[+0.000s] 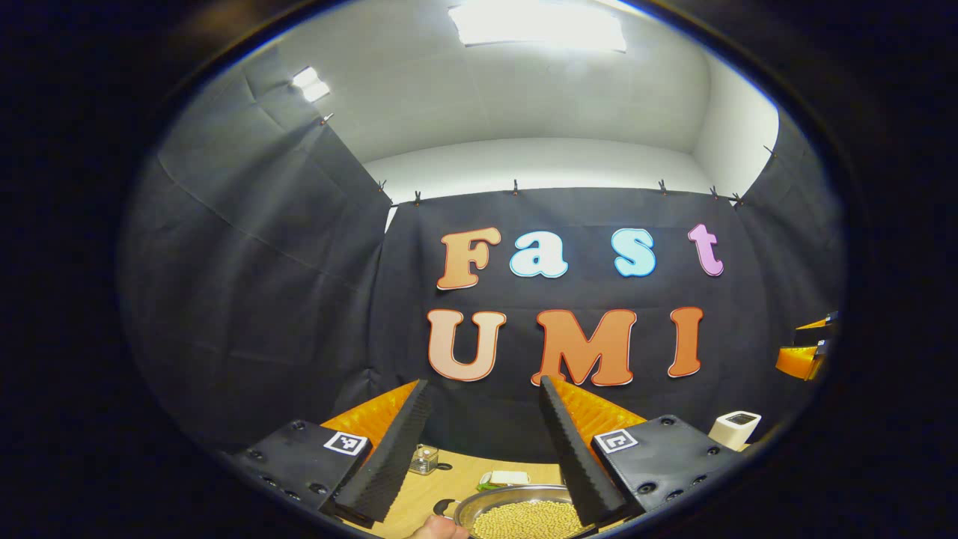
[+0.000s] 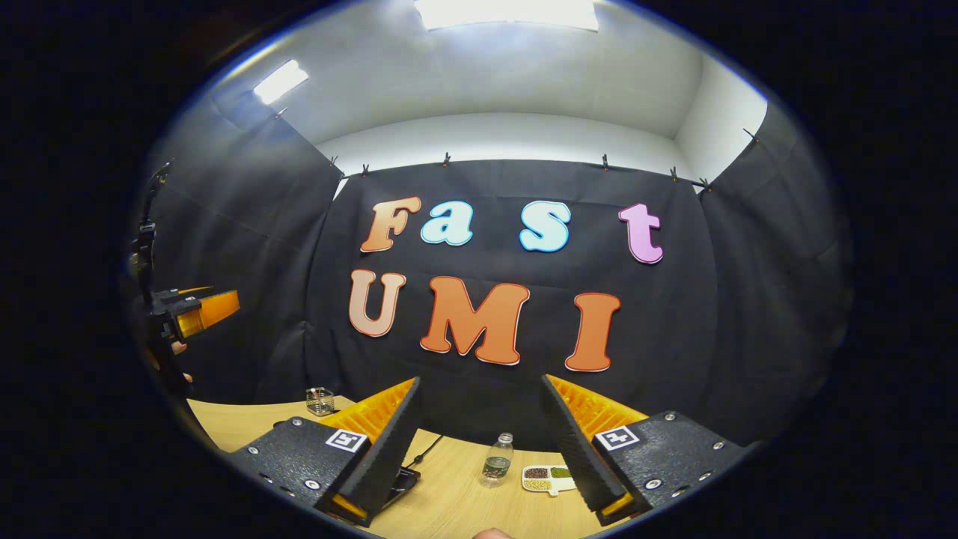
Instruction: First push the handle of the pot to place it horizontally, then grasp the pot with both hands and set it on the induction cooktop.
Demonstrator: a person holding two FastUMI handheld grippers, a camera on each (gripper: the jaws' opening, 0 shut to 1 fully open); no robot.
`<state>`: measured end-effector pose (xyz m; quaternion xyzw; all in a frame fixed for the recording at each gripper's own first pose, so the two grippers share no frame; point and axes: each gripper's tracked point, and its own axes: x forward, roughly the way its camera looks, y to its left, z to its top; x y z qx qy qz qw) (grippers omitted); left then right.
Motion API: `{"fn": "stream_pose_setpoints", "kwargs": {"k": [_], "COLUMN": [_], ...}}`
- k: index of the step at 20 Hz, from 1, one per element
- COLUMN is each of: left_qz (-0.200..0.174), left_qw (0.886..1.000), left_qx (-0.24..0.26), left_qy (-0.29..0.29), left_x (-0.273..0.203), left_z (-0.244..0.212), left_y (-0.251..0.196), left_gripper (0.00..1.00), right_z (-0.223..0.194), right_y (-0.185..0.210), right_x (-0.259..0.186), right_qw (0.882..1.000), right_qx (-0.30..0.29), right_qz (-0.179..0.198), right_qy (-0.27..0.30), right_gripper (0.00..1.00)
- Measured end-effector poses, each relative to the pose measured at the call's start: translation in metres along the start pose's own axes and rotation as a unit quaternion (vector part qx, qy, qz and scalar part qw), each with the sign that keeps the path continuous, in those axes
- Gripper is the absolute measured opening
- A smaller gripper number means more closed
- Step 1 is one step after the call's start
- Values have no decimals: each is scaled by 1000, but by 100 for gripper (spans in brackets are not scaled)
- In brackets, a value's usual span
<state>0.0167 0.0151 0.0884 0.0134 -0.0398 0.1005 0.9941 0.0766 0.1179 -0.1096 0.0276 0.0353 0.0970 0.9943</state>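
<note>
A shallow metal pot (image 1: 524, 516) full of pale yellow beans sits low in the left gripper view, between my left gripper's fingers and partly behind the right one. A dark piece (image 1: 447, 507) at its left rim may be the handle. My left gripper (image 1: 485, 385) is held open above the table, with nothing between its fingers. My right gripper (image 2: 481, 382) is also open and holds nothing. A flat black slab with a cable (image 2: 404, 479), probably the induction cooktop, peeks out behind its left finger. Each gripper also appears at the other view's edge: left gripper (image 2: 194, 311), right gripper (image 1: 804, 352).
On the wooden table (image 2: 456, 501) stand a small glass jar (image 1: 423, 459), a water bottle (image 2: 496, 460), a divided dish of beans (image 2: 548, 479) and a white box (image 1: 735, 429). A fingertip (image 1: 441, 530) shows at the bottom edge. Black cloth walls close the booth.
</note>
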Motion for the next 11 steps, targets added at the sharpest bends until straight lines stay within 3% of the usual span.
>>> {"fn": "stream_pose_setpoints", "kwargs": {"k": [6, 11], "left_qz": [11, -1], "left_qw": [1000, 1000], "left_qx": [-4, -4], "left_qy": [12, 17], "left_x": [3, 11], "left_z": [-7, -7], "left_y": [2, -8], "left_gripper": [96, 94], "right_z": [5, 10], "right_y": [-28, -48], "right_x": [-10, -10], "right_qw": [999, 998], "right_qx": [17, 33], "right_qz": [-25, -49], "right_qy": [-11, -22], "right_gripper": [95, 95]}}
